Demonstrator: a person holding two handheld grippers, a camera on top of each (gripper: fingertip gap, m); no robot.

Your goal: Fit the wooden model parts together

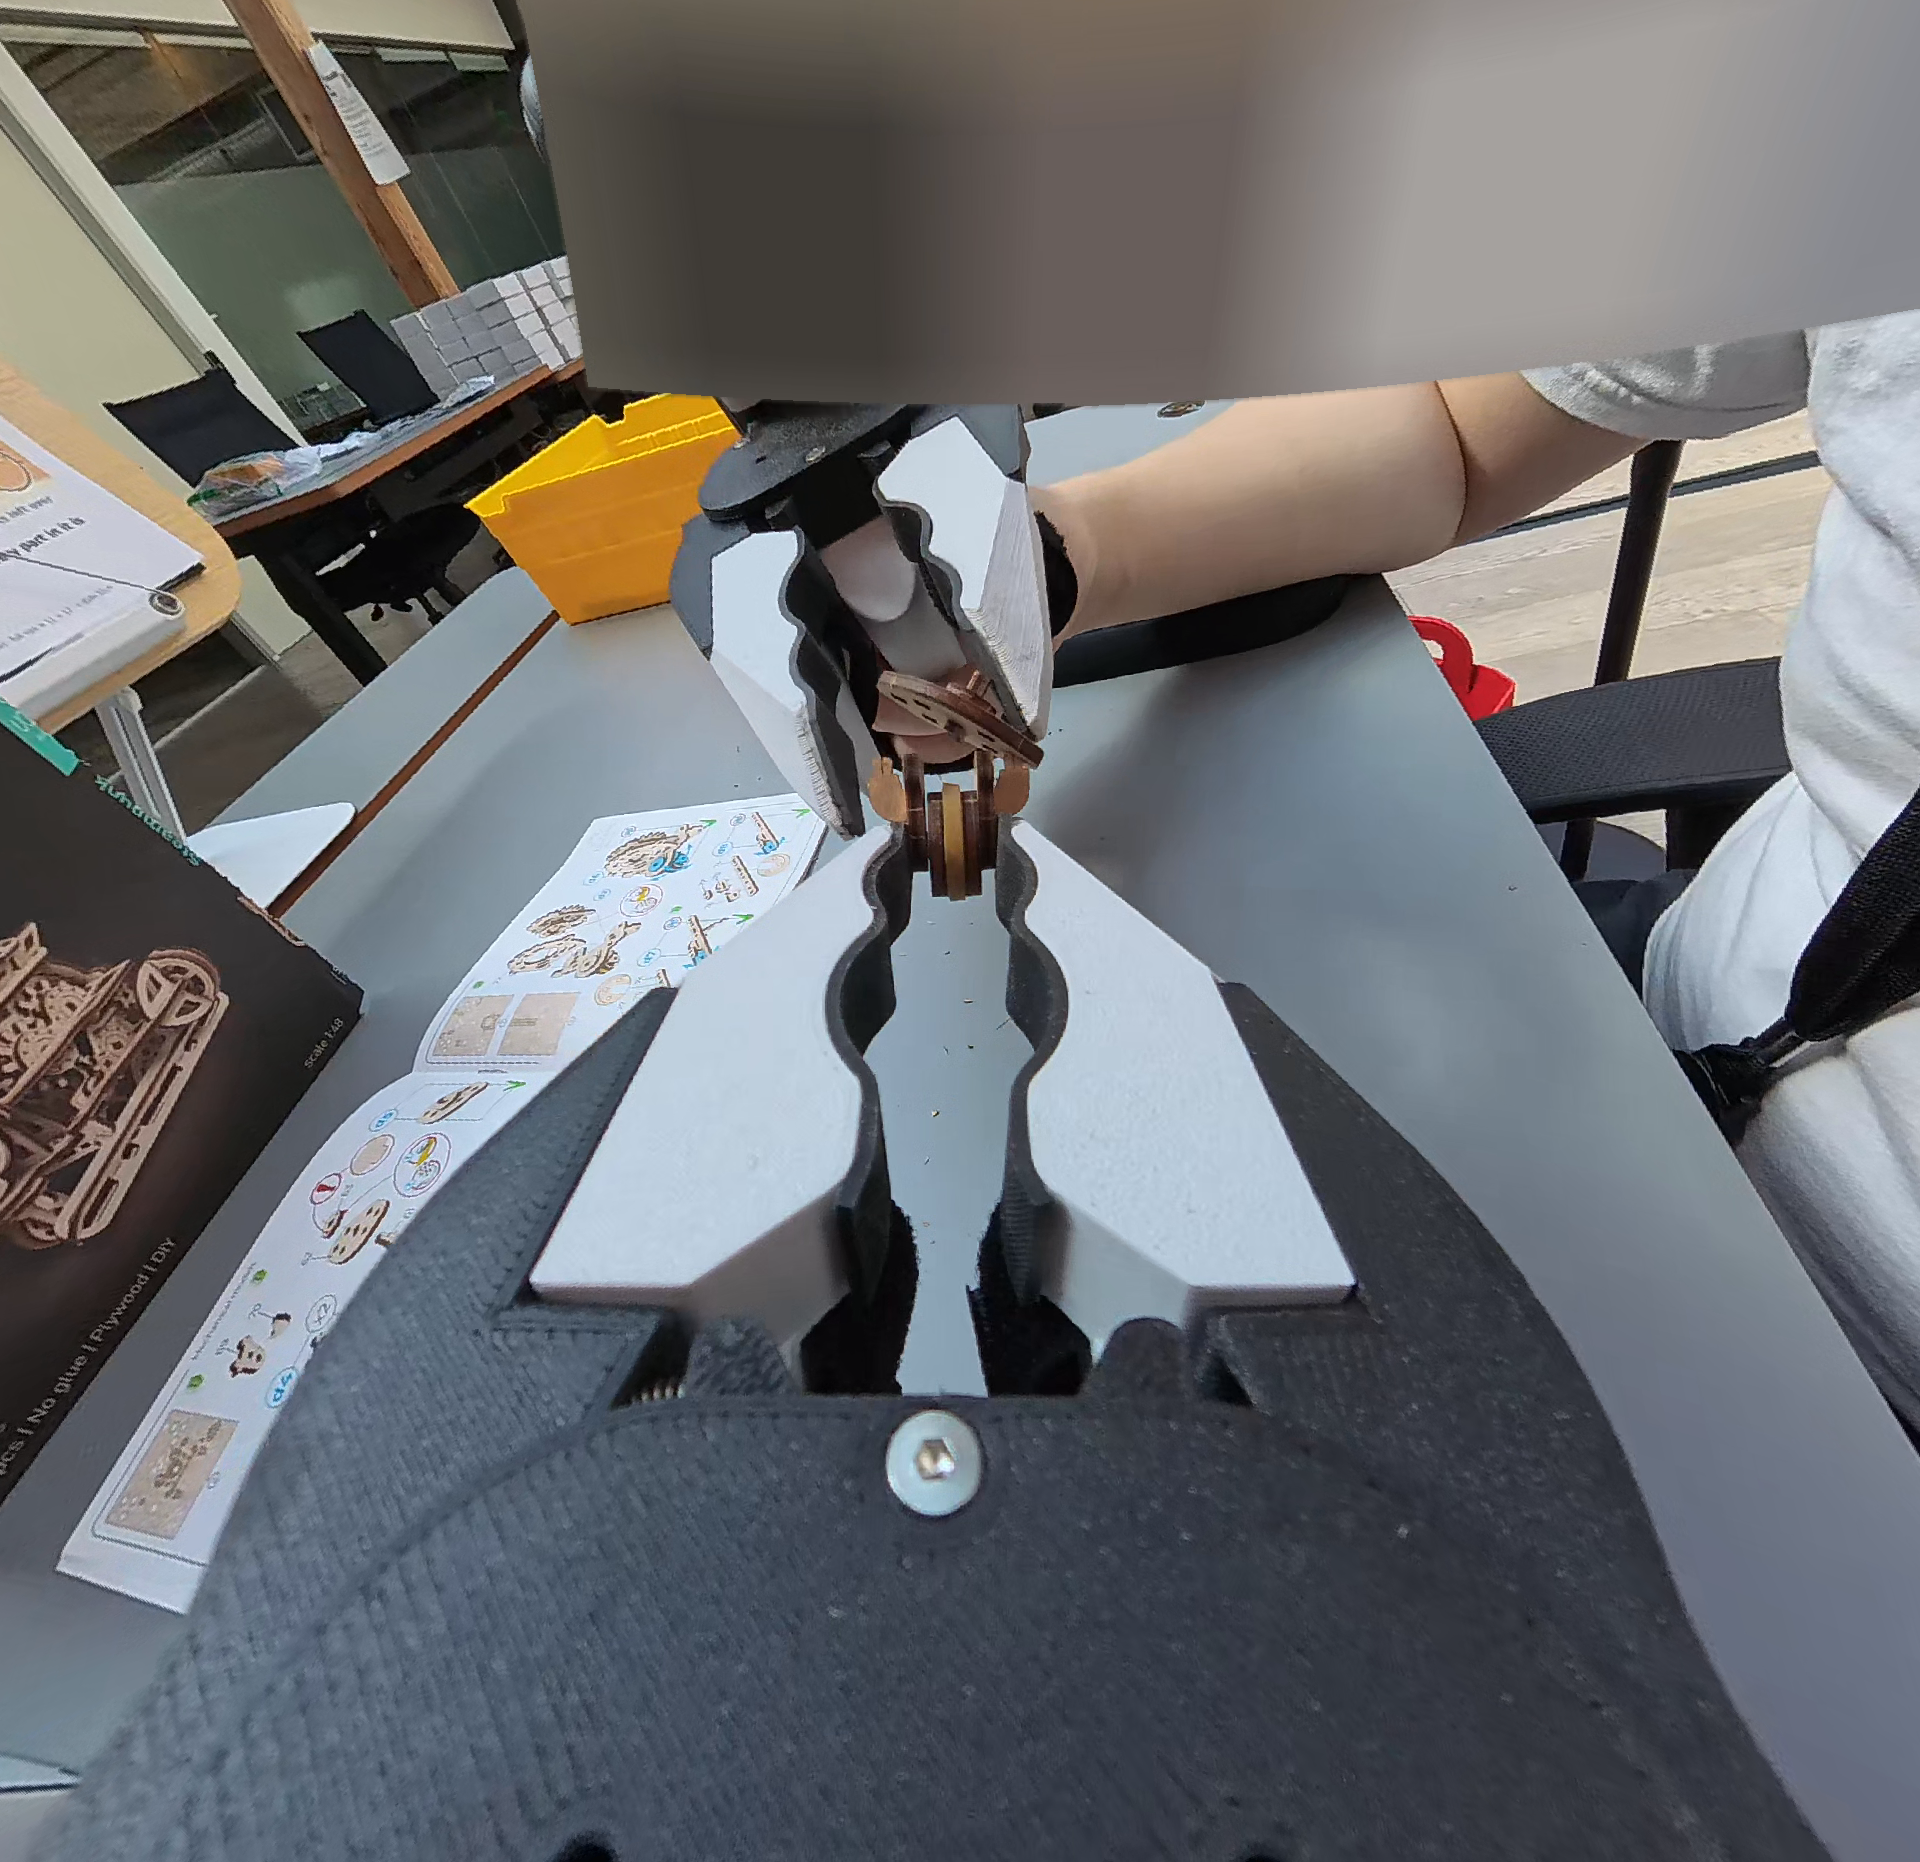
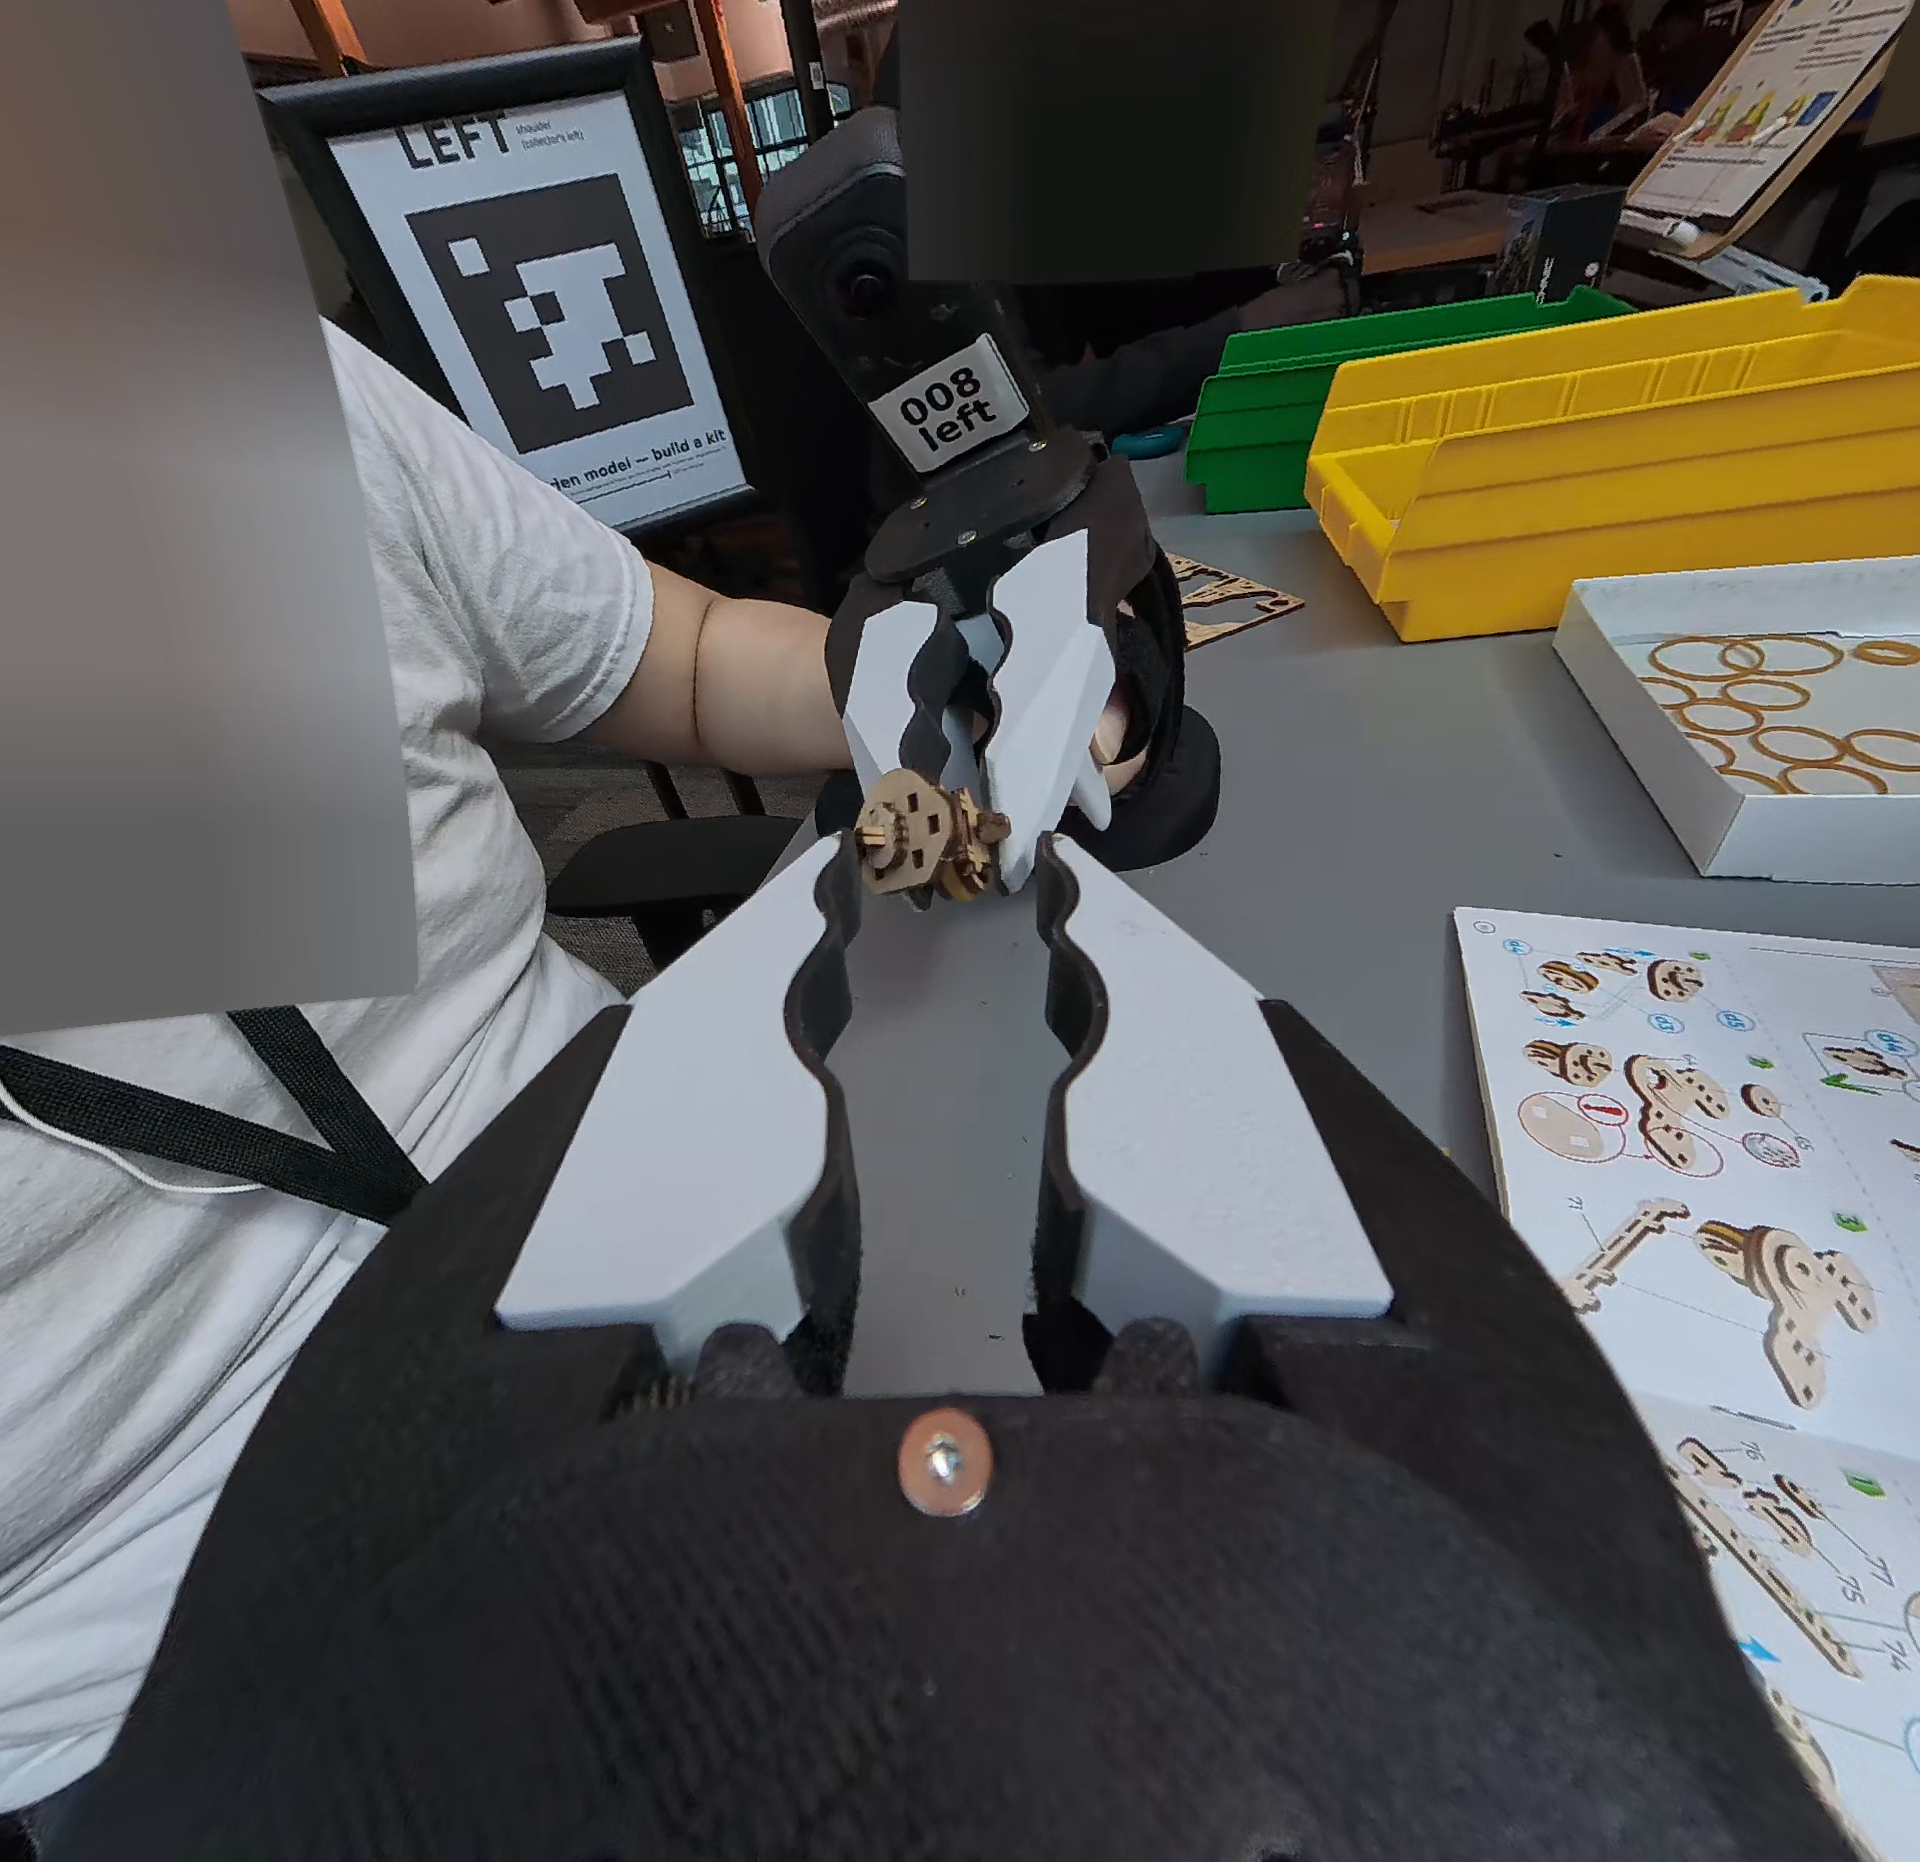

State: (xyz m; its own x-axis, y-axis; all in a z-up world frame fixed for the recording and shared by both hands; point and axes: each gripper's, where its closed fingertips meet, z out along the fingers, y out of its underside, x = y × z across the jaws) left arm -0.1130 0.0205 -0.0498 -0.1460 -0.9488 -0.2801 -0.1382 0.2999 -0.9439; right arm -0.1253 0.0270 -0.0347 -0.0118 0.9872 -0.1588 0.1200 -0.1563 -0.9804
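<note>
In the left wrist view my left gripper (image 1: pixel 951 856) is shut on a small wooden wheel assembly (image 1: pixel 948 841) and holds it above the grey table (image 1: pixel 1299 981). My right gripper (image 1: pixel 935 773) comes down from above, closed on a flat wooden plate with holes (image 1: pixel 961 716). The plate rests on the wheel part's upright tabs. In the right wrist view my right gripper (image 2: pixel 940 856) has its tips on either side of the plate (image 2: pixel 909 836). The left gripper (image 2: pixel 940 815) reaches in from behind and grips the same cluster.
Instruction sheets (image 1: pixel 623 929) (image 2: pixel 1662 1137) lie on the table beside a dark kit box (image 1: pixel 104 1085). A yellow bin (image 2: pixel 1610 462), a green bin (image 2: pixel 1351 389), a white tray of wooden rings (image 2: pixel 1631 742) and a cut plywood sheet (image 2: pixel 1226 607) stand at the back. The person's body sits at the table edge.
</note>
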